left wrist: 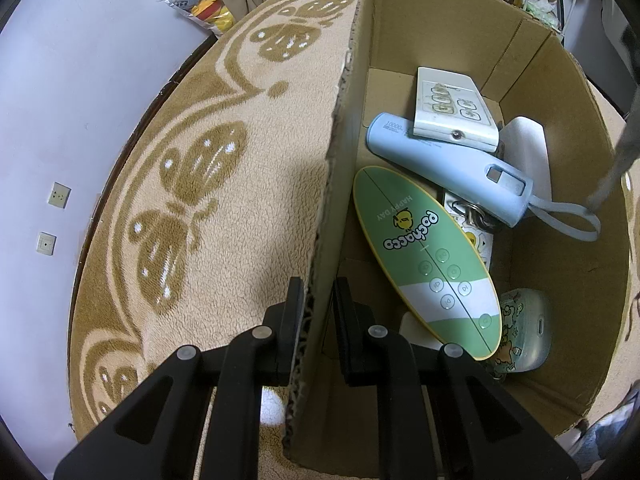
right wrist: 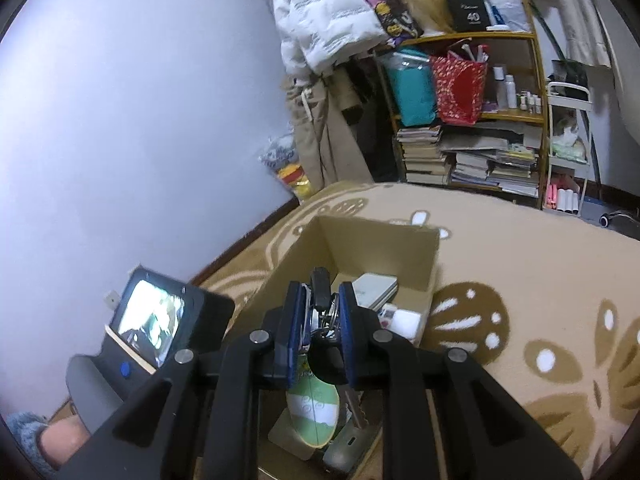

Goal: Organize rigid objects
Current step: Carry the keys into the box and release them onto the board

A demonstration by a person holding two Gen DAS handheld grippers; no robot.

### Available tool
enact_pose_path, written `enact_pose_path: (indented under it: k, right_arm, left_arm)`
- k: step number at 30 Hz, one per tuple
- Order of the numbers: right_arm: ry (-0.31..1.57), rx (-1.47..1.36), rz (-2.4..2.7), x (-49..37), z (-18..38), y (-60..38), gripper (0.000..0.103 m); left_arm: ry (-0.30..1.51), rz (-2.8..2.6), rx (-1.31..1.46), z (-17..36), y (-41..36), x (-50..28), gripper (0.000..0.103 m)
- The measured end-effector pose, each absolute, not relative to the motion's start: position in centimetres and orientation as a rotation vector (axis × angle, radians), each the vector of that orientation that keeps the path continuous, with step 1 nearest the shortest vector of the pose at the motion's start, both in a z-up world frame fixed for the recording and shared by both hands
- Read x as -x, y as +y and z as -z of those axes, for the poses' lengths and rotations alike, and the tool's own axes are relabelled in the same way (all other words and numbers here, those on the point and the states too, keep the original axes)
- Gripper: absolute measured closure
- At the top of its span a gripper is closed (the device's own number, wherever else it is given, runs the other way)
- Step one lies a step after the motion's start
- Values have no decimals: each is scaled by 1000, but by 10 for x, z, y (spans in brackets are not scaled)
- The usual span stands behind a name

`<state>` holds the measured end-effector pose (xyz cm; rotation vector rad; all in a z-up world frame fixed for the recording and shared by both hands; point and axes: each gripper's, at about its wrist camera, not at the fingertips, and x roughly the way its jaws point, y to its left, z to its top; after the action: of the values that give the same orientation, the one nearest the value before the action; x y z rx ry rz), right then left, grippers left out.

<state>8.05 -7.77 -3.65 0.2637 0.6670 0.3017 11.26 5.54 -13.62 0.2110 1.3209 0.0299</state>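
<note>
A cardboard box (left wrist: 568, 92) stands on the patterned rug and also shows in the right wrist view (right wrist: 348, 236). Inside lie a green oval "Pochacco" remote (left wrist: 432, 260), a light-blue power bank (left wrist: 444, 160), a white remote (left wrist: 452, 108) and a small printed case (left wrist: 524, 328). My left gripper (left wrist: 318, 304) is shut on the box's left wall (left wrist: 340, 128). My right gripper (right wrist: 320, 312) is shut on a bunch of keys (right wrist: 322, 312) and holds it above the box; one key (right wrist: 354, 404) hangs down over the green remote (right wrist: 314, 408).
The beige and brown rug (left wrist: 208, 184) surrounds the box. A white wall with sockets (left wrist: 58, 196) runs along the left. A cluttered bookshelf (right wrist: 468, 120) and hanging coats (right wrist: 320, 20) stand at the back. A device with a screen (right wrist: 152, 320) is at my left.
</note>
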Motion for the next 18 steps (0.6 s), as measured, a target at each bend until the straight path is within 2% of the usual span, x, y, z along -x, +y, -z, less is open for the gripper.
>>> enact_pose_path:
  k: [9,18]
  right_arm:
    - [752,-253,-274,-89,66,-76,84]
    - [753,-272,-230,-92,67,-86,84]
  left_arm:
    - [1321,-28,-208,136,55,-113,88]
    - [1321,-29,-209,136,55,-114,88]
